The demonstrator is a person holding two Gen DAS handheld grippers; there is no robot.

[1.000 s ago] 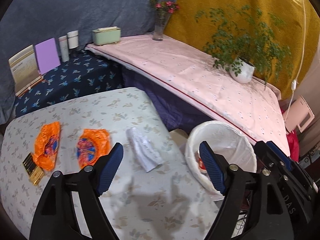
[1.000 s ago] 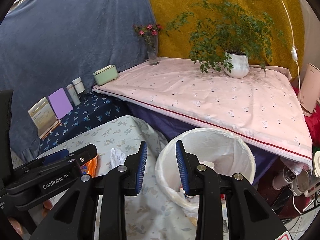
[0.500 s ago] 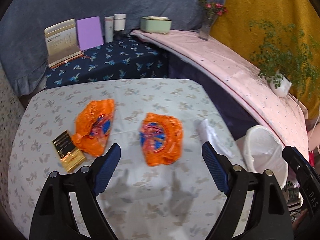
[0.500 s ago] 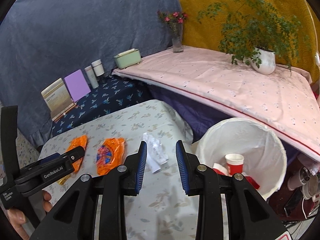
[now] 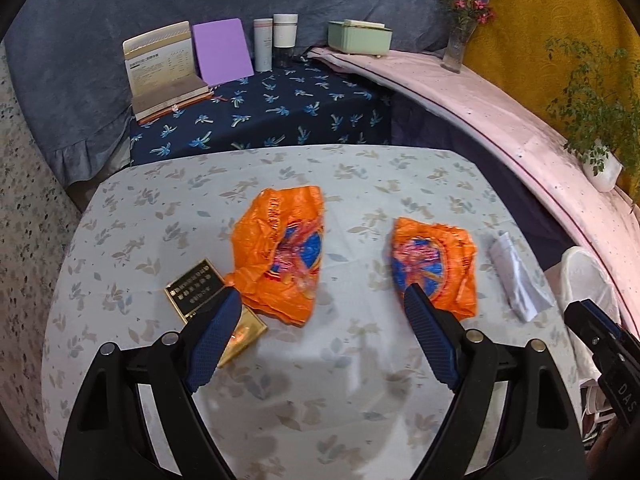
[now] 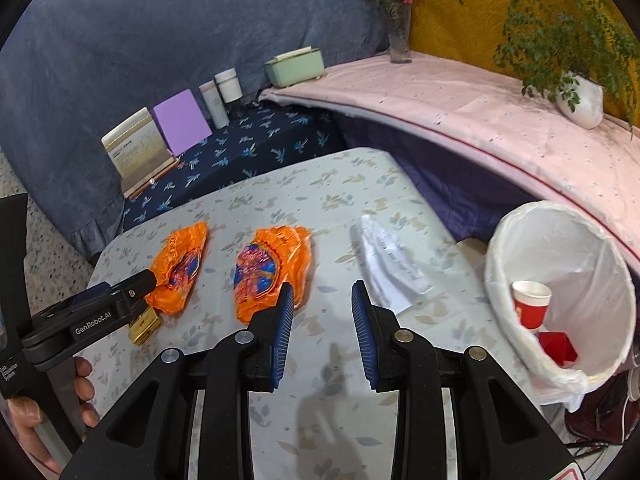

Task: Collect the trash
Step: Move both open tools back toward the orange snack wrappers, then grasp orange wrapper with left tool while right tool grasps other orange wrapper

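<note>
Both grippers swung from bin (image 6: 560, 300) to table | left gripper (image 5: 324, 336) wide open, right gripper (image 6: 322, 328) part open, both empty | next: orange wrappers (image 5: 280, 260)

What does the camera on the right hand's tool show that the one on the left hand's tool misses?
Only the right wrist view looks into the white-lined bin: a red paper cup lies inside. It also shows the hand holding the left gripper.

Only the left wrist view shows the black-and-gold box fully.

Both show two orange wrappers, the white paper and the floral table.
</note>
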